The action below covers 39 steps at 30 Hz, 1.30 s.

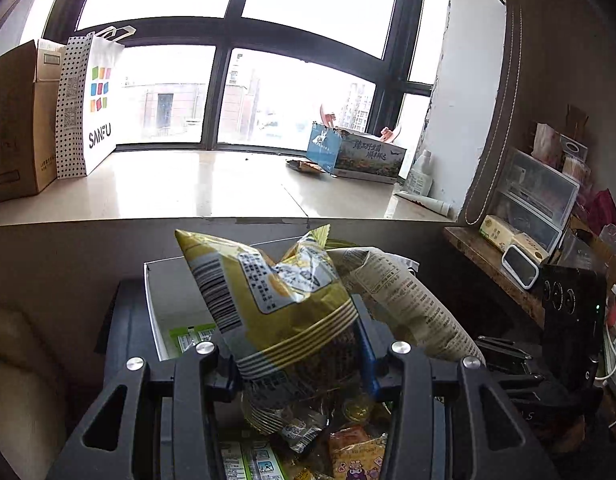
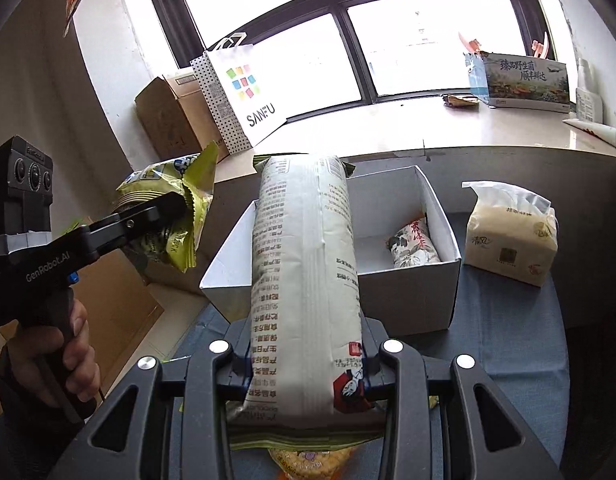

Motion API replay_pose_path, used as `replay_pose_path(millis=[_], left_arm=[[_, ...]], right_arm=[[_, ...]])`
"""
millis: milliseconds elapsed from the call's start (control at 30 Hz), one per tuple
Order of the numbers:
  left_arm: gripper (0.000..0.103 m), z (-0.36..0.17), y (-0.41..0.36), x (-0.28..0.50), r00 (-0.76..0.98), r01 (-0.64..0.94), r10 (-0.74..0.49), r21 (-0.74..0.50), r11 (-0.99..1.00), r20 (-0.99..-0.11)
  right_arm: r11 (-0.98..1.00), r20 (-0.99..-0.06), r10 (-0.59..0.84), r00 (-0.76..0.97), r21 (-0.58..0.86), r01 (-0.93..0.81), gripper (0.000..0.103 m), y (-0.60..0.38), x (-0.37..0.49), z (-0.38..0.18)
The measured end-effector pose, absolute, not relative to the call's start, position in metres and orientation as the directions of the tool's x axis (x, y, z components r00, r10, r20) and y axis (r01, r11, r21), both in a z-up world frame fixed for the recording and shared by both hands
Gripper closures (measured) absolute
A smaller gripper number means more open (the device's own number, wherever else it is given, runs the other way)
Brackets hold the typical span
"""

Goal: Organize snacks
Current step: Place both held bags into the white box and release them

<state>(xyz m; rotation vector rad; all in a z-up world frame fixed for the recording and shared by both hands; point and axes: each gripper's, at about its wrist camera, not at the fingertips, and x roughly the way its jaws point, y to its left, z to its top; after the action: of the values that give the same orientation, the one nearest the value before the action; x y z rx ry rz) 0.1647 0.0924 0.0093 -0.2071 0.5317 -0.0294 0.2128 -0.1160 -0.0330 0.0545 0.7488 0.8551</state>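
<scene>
While each tool grips, left tool [image 1: 296,364] yellow bag [image 1: 276,296], right tool [image 2: 306,364] seemingly pale bag [image 2: 304,264]

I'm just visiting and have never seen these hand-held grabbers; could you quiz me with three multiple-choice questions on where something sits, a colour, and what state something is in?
1. Where is the tissue pack?
A. inside the white box
B. on the blue cloth beside the white box
C. on the windowsill

2. What colour is the snack bag in the left gripper?
A. yellow
B. red
C. purple

3. What is the right gripper doing?
A. hanging with nothing in it
B. clamped on a long white snack pack
C. resting in the box

Answers:
1 B, it stands right of the white box on the blue cloth.
2 A, yellow with striped bands.
3 B, the long white snack pack sits between its fingers.
</scene>
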Motion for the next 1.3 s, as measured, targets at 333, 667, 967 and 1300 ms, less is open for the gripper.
replay_pose_path(millis=[333, 667, 967, 1300], left_arm=[[0.054, -0.001, 0.123, 0.243, 0.818, -0.119, 0.043, -0.097, 0.988, -0.573], [0.000, -0.045, 0.152, 0.278, 0.709, -0.209, 0.113, -0.055, 0.976, -0.696], [0.000, -0.041, 0.152, 0.255, 0.721, -0.205, 0.120, -0.045, 0.978, -0.682], [0.000, -0.005, 0.124, 0.177, 0.789, -0.147, 0.032, -0.139, 0.979, -0.613]], right_arm=[[0.749, -0.676, 0.578, 0.458, 0.216, -0.627, 0.063, -0.040, 0.297, -0.024], [0.814, -0.728, 0.464, 0.505, 0.126, -0.567, 0.004, -0.012, 0.349, -0.038], [0.826, -0.700, 0.477, 0.532, 0.148, -0.544, 0.000, -0.034, 0.337, -0.038], [0.744, -0.576, 0.600, 0.555, 0.148, -0.652, 0.000, -0.080, 0.263, -0.011]])
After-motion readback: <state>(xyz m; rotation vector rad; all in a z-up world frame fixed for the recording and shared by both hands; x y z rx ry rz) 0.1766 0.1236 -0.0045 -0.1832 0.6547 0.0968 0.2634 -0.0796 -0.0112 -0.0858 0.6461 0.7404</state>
